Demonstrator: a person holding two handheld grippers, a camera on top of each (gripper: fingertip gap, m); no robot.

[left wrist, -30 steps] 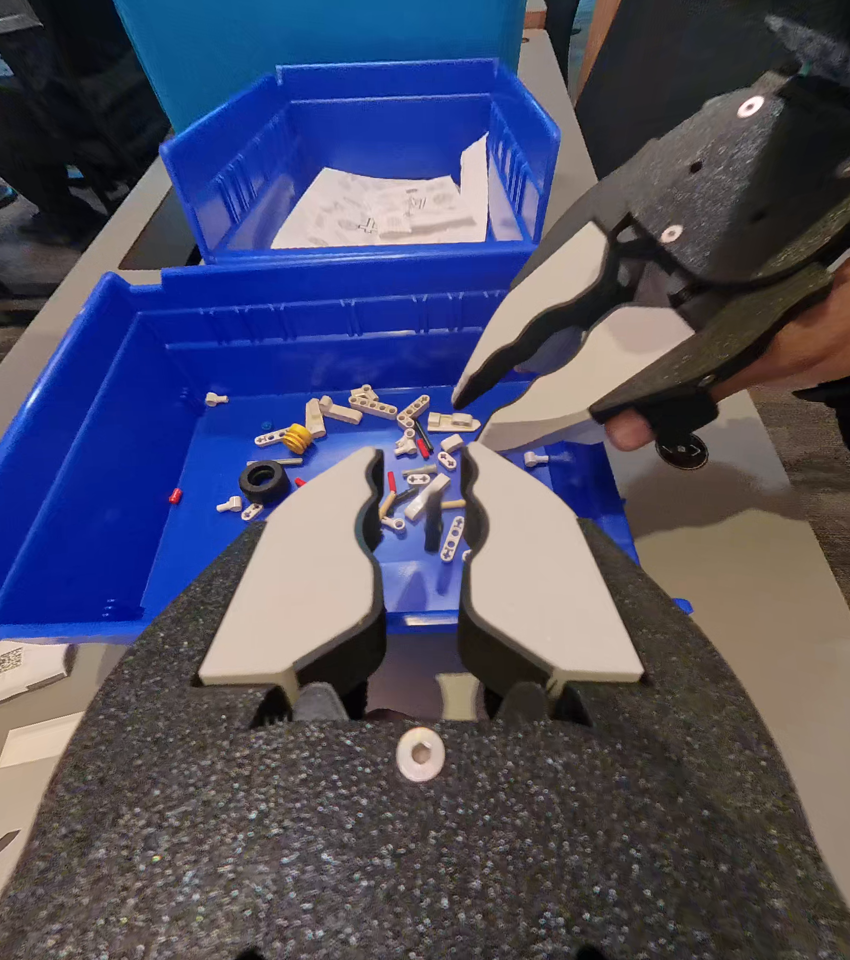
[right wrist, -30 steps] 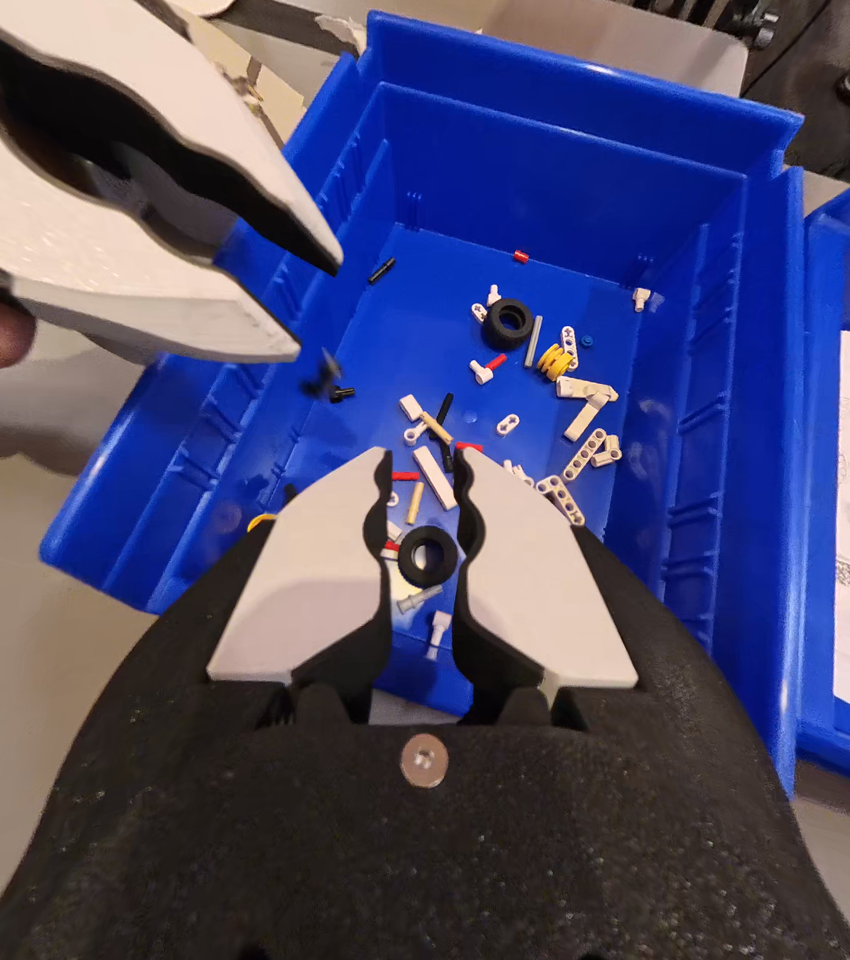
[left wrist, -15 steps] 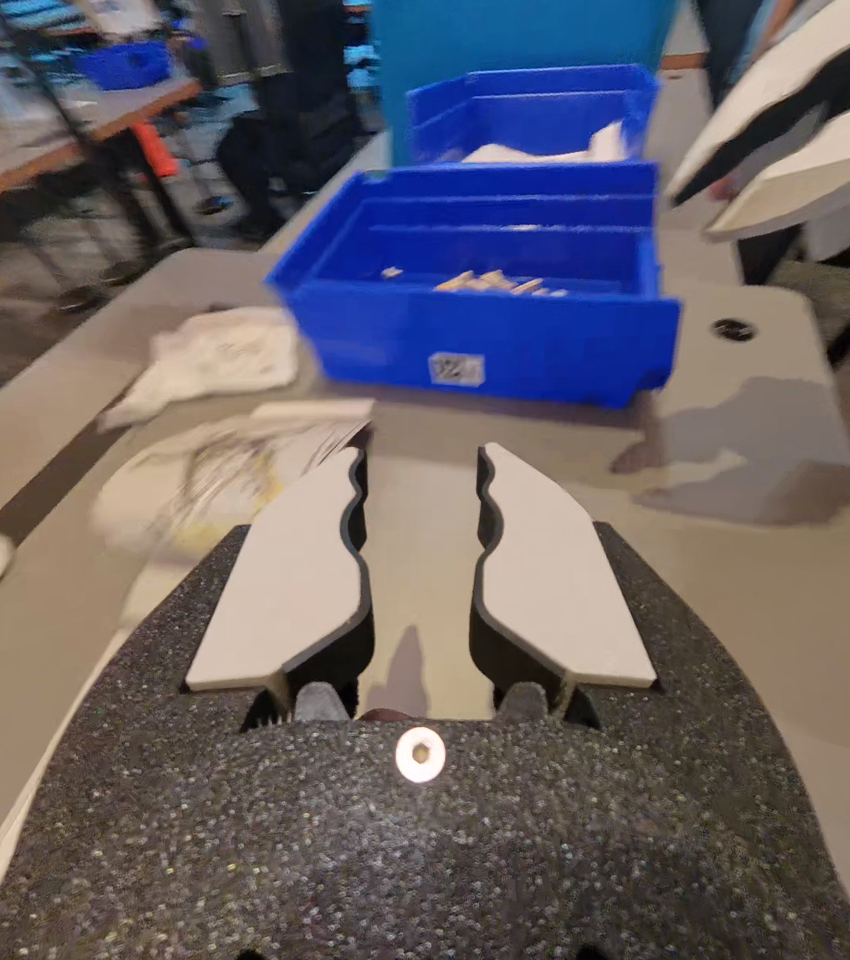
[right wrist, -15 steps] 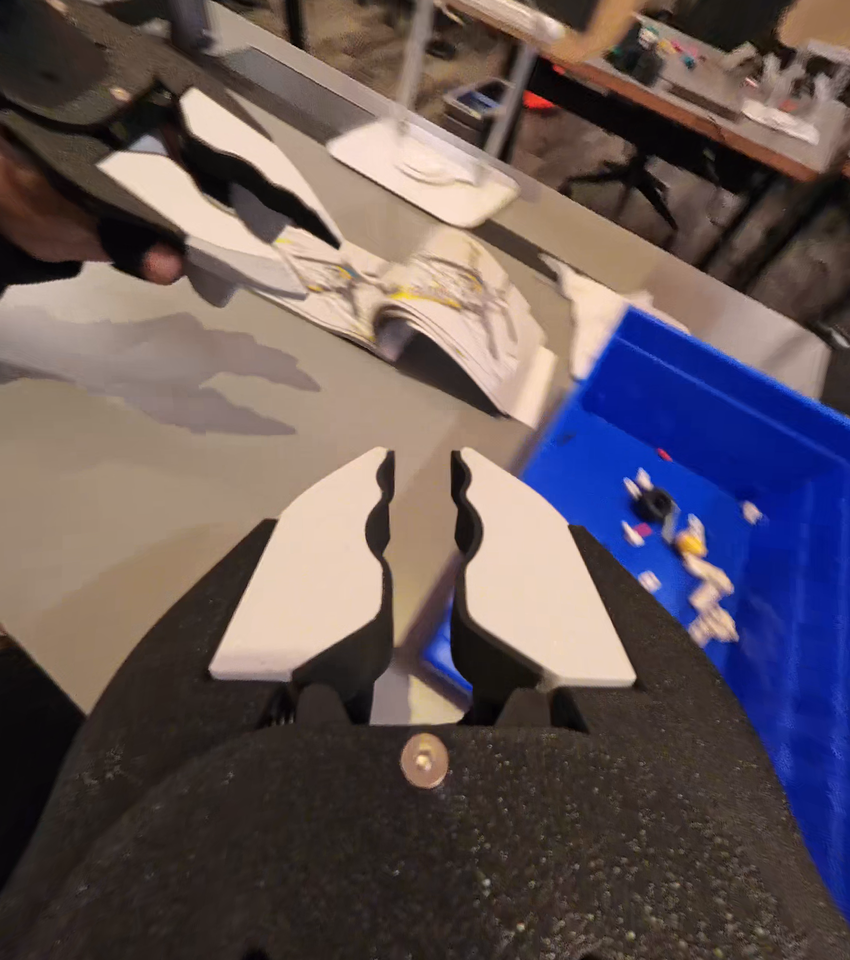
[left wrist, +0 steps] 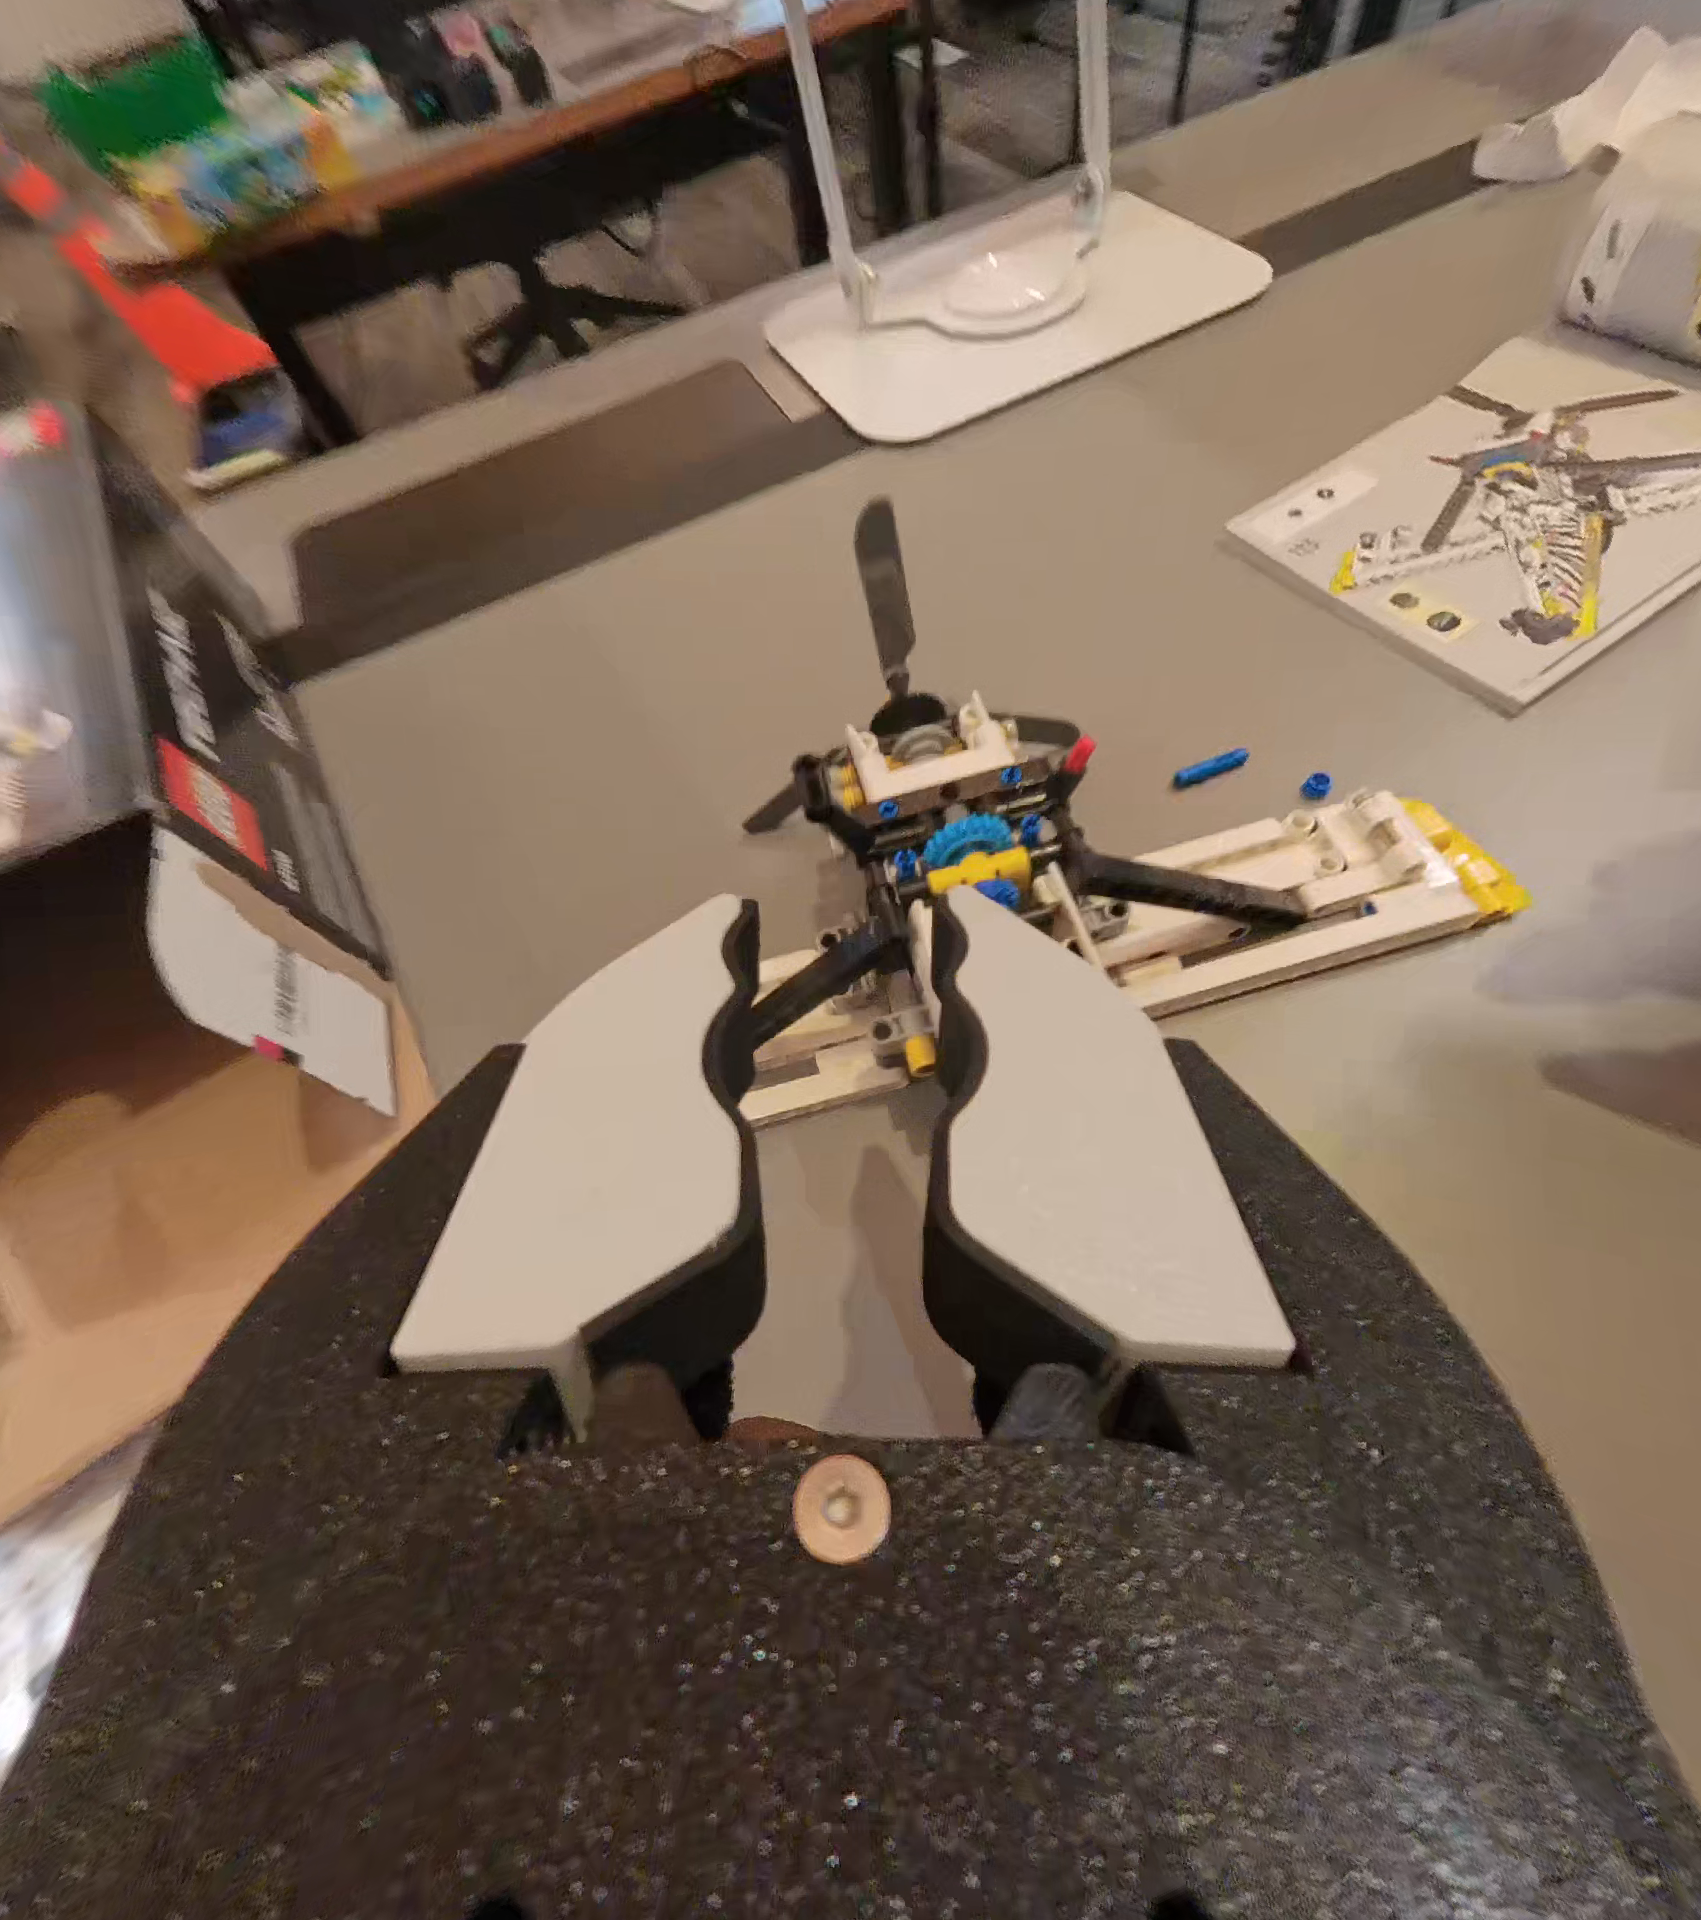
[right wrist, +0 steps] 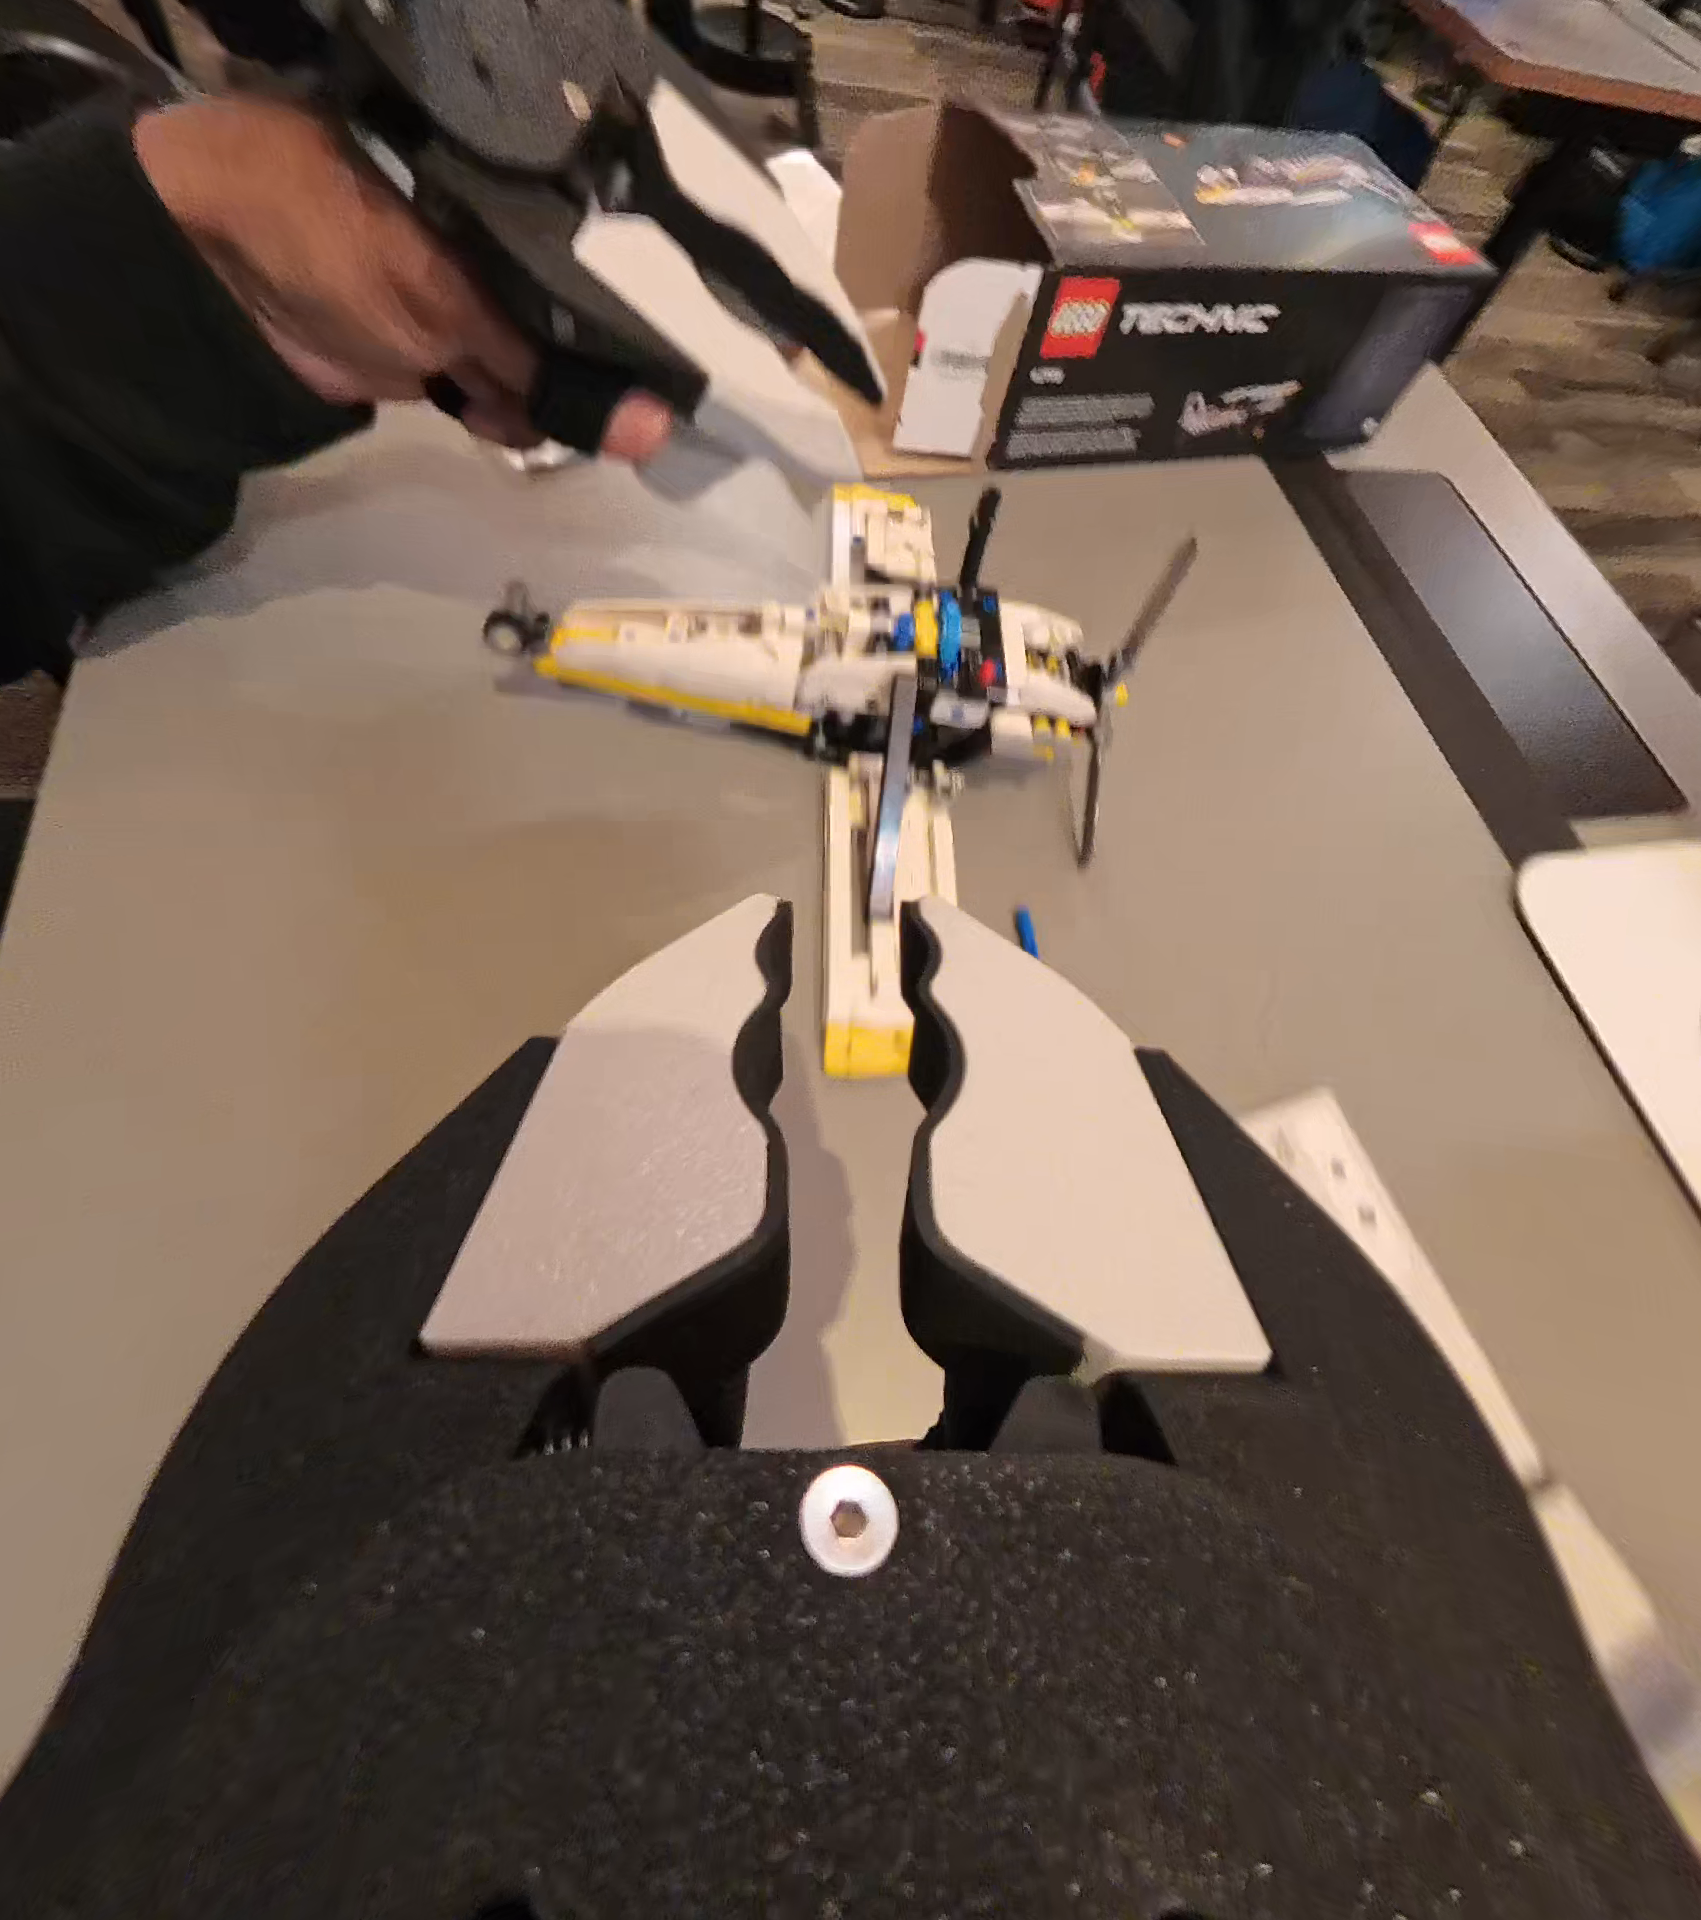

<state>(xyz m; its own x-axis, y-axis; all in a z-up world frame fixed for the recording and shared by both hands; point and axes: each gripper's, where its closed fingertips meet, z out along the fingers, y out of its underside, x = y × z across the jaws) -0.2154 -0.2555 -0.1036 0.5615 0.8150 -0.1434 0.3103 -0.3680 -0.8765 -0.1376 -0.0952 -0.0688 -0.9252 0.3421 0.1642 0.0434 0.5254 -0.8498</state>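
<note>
Left wrist view shows the left gripper (left wrist: 841, 914) open and empty, just over the toy brick plane (left wrist: 971, 852) in the middle of the grey table (left wrist: 565, 727). It looks light and easy to break, so its stiff white wing (right wrist: 872, 935) seems safest. Right wrist view adds the tail wheel (right wrist: 511, 629), and the right gripper (right wrist: 851, 914) open too, holding nothing.

Both tongs (left wrist: 841, 914) (right wrist: 846, 914) parted, empty-jawed.
</note>
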